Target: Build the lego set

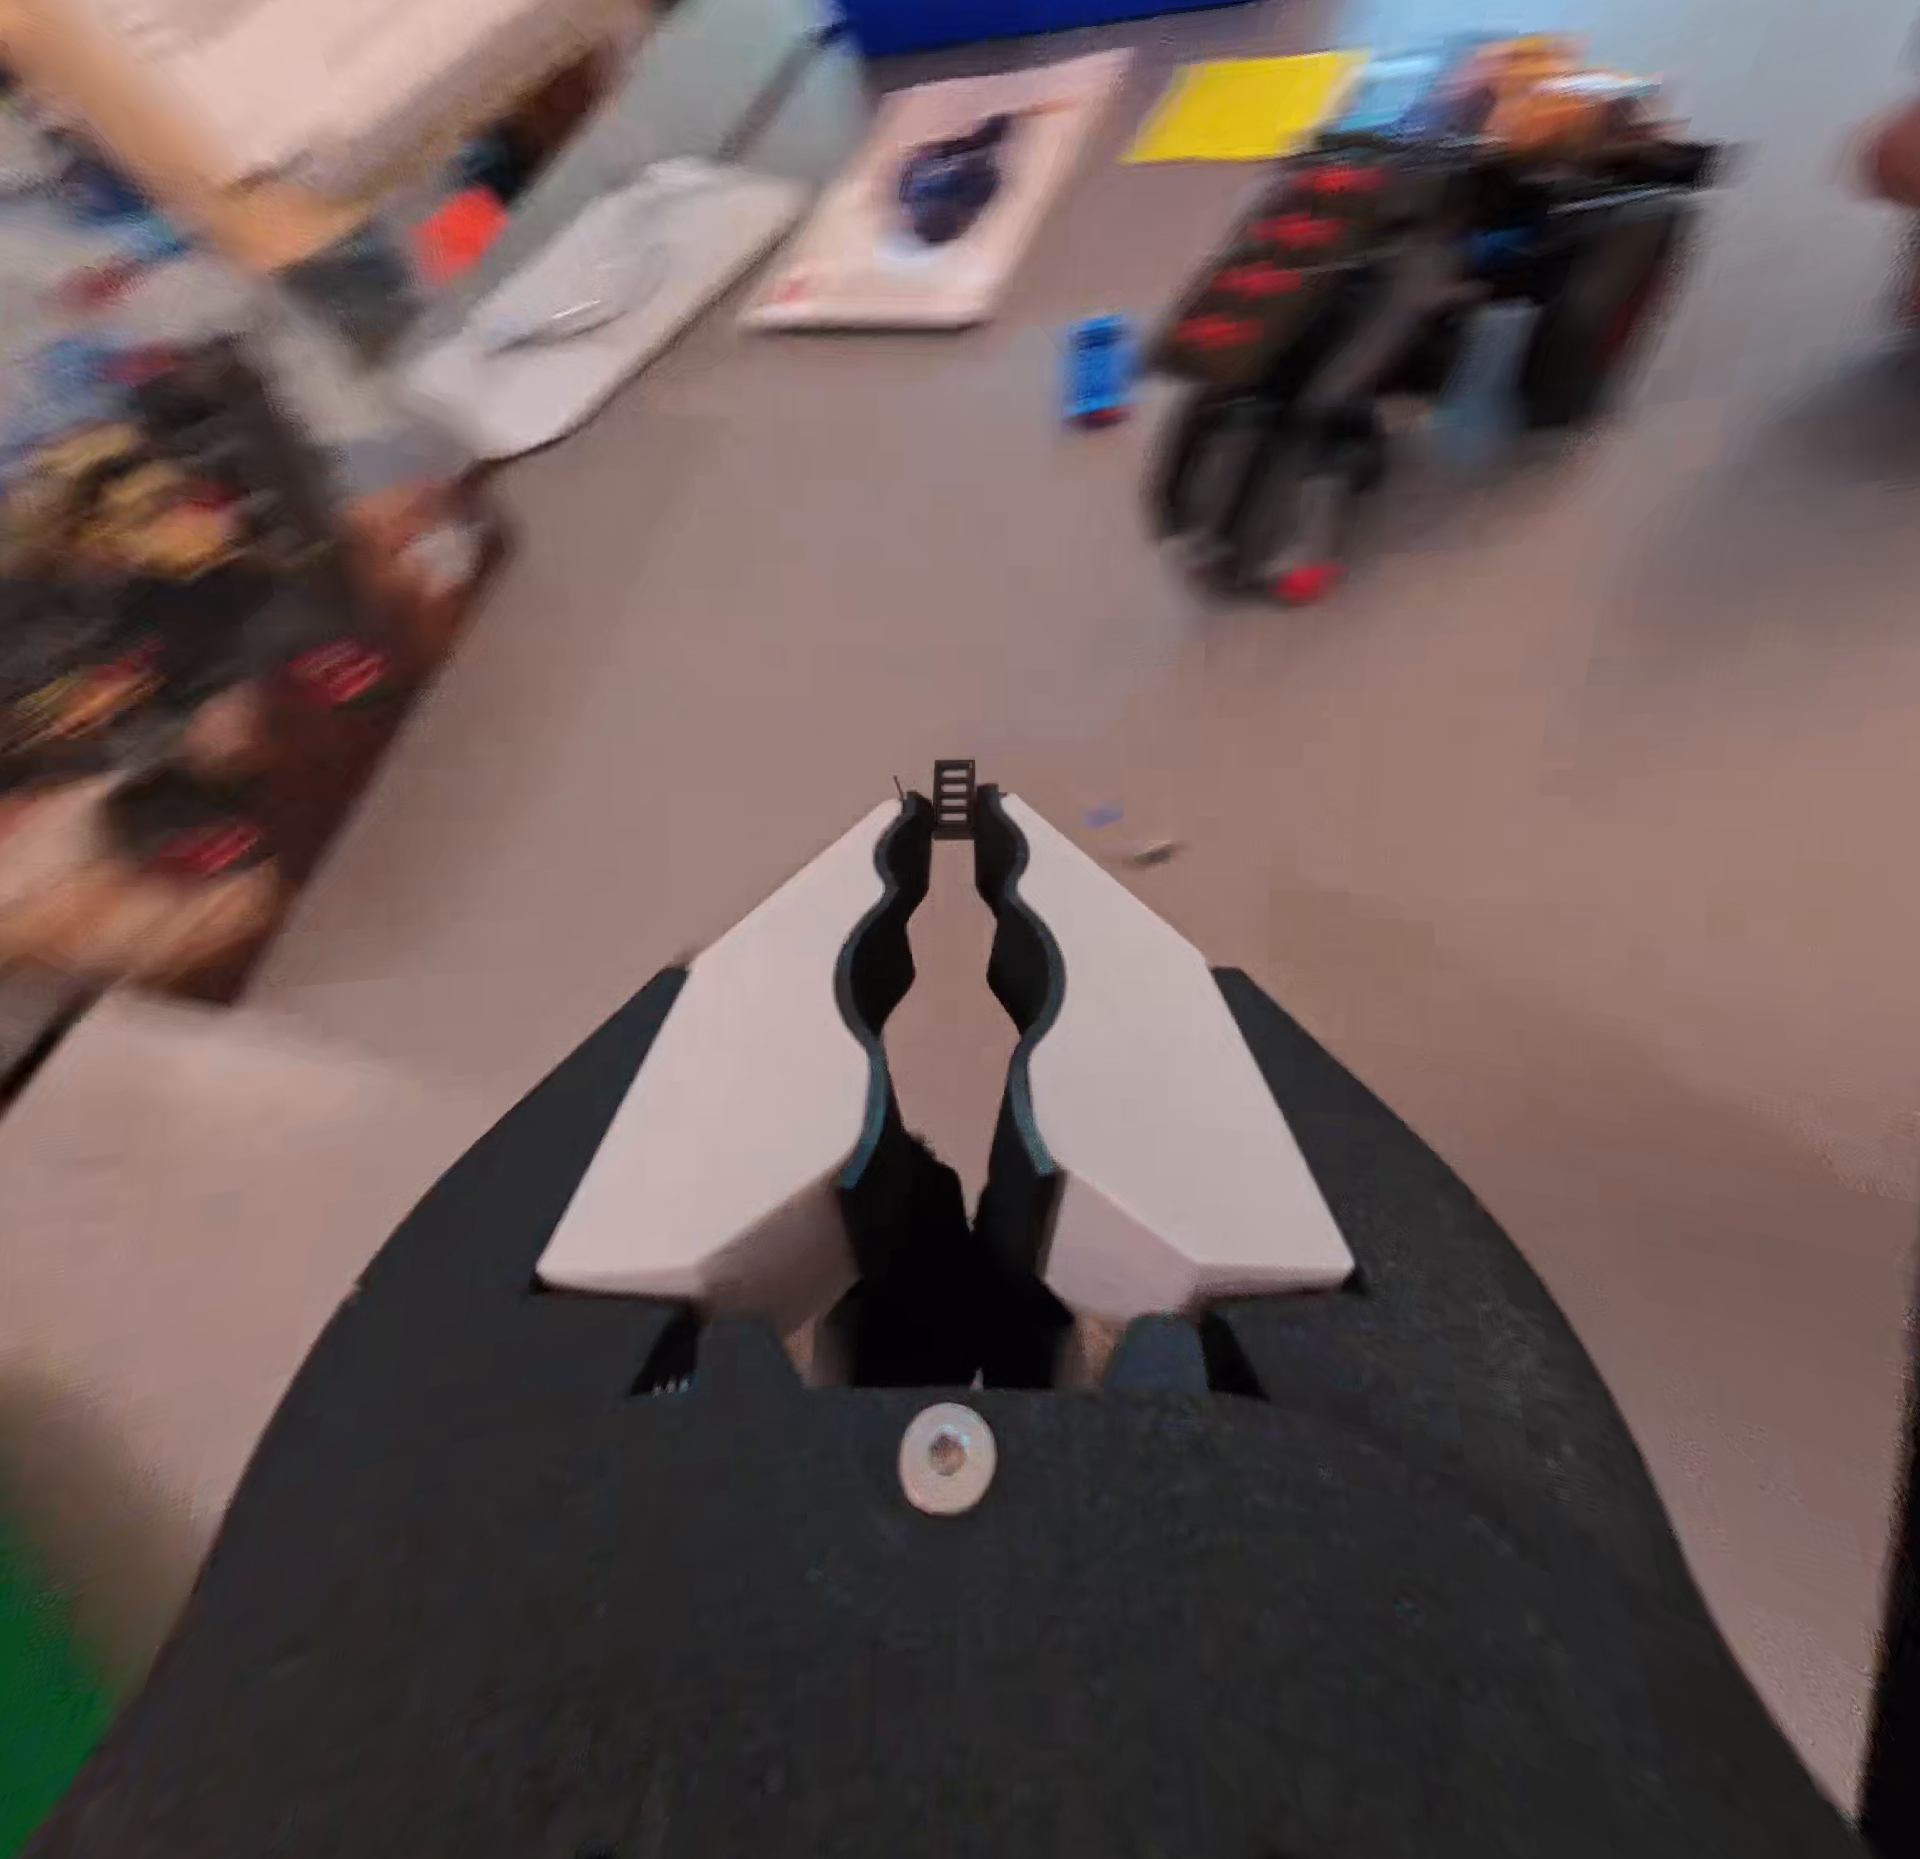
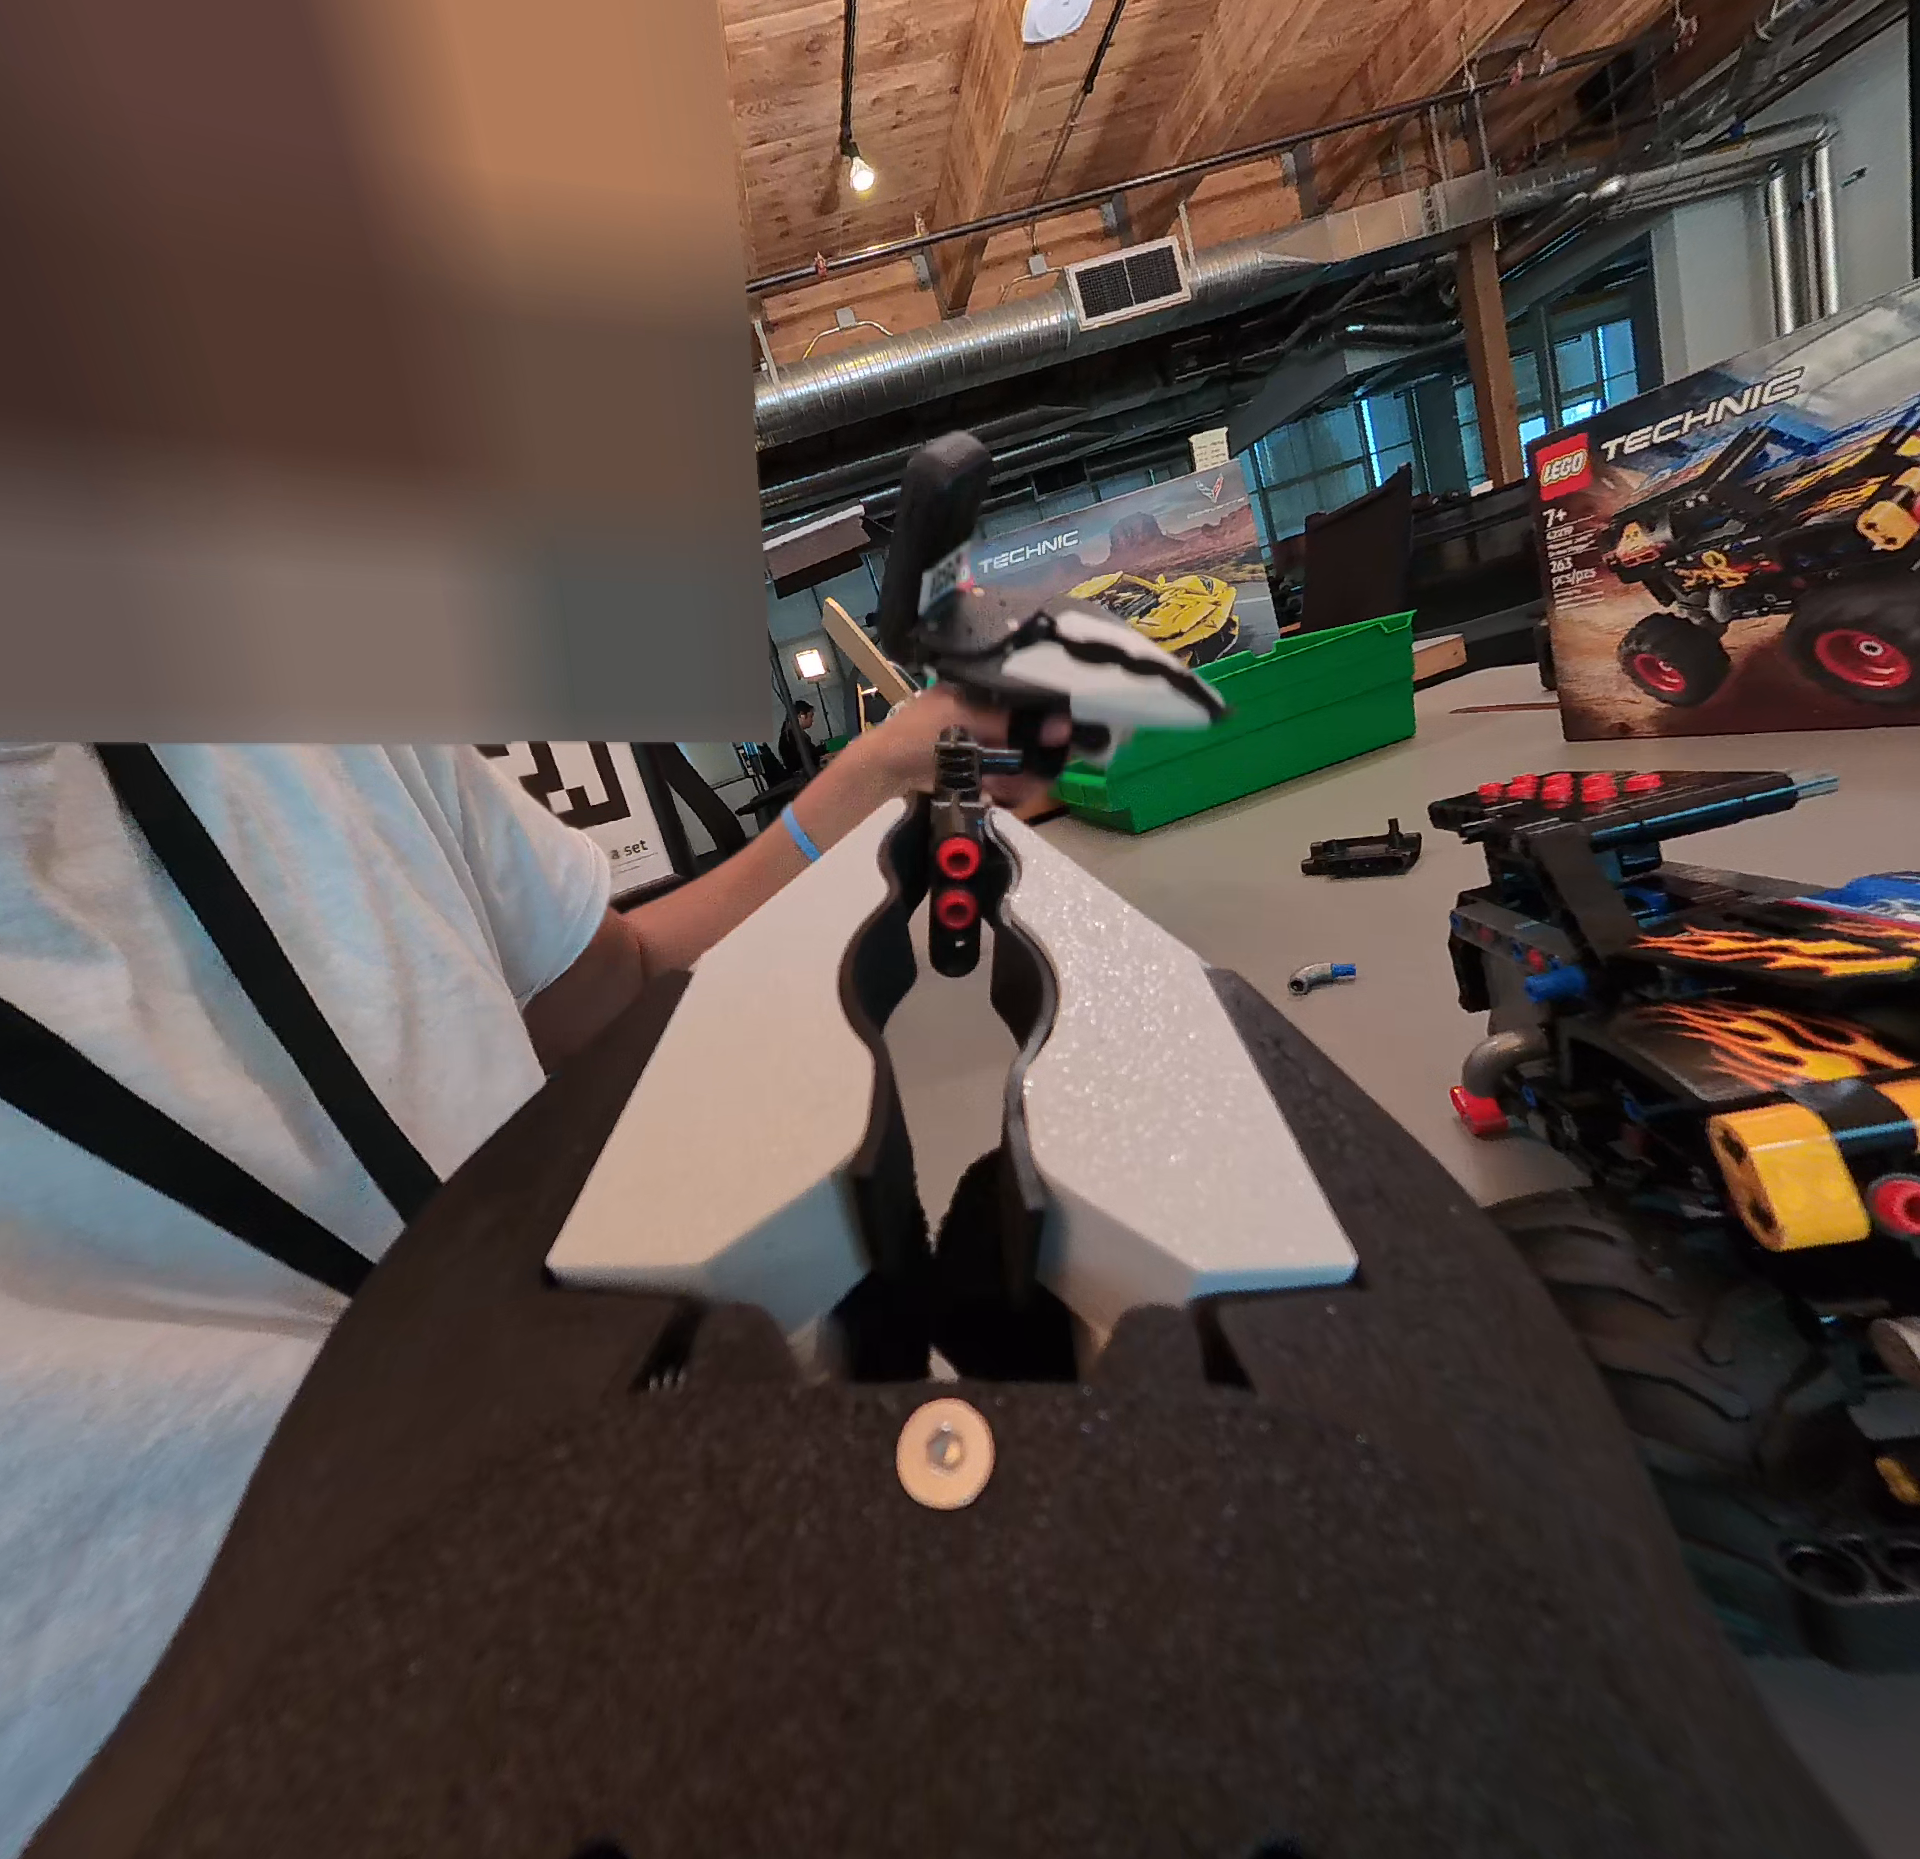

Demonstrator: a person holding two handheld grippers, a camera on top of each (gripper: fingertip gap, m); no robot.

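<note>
My left gripper (image 1: 954,810) is shut on a small black ladder-shaped piece (image 1: 955,793) that sticks out past its tips, above a grey table (image 1: 1455,874). The view is blurred by motion. My right gripper (image 2: 951,822) is shut on a black toy beam with red pins (image 2: 954,879) and holds it upright above the table. In the right wrist view the left gripper (image 2: 1184,697) shows farther off, blurred, held in a person's hand just beyond the beam's top. A half-built black toy truck with flame stickers (image 2: 1704,1040) stands to the right; it also shows in the left wrist view (image 1: 1403,355).
A green bin (image 2: 1257,718) and two toy boxes (image 2: 1745,562) stand at the back. A small black part (image 2: 1361,851) and a grey-blue pin (image 2: 1320,976) lie on the table. A person in a white shirt (image 2: 208,1082) is at the left. A booklet (image 1: 935,199), a blue part (image 1: 1096,365) and a plastic bag (image 1: 603,292) lie ahead.
</note>
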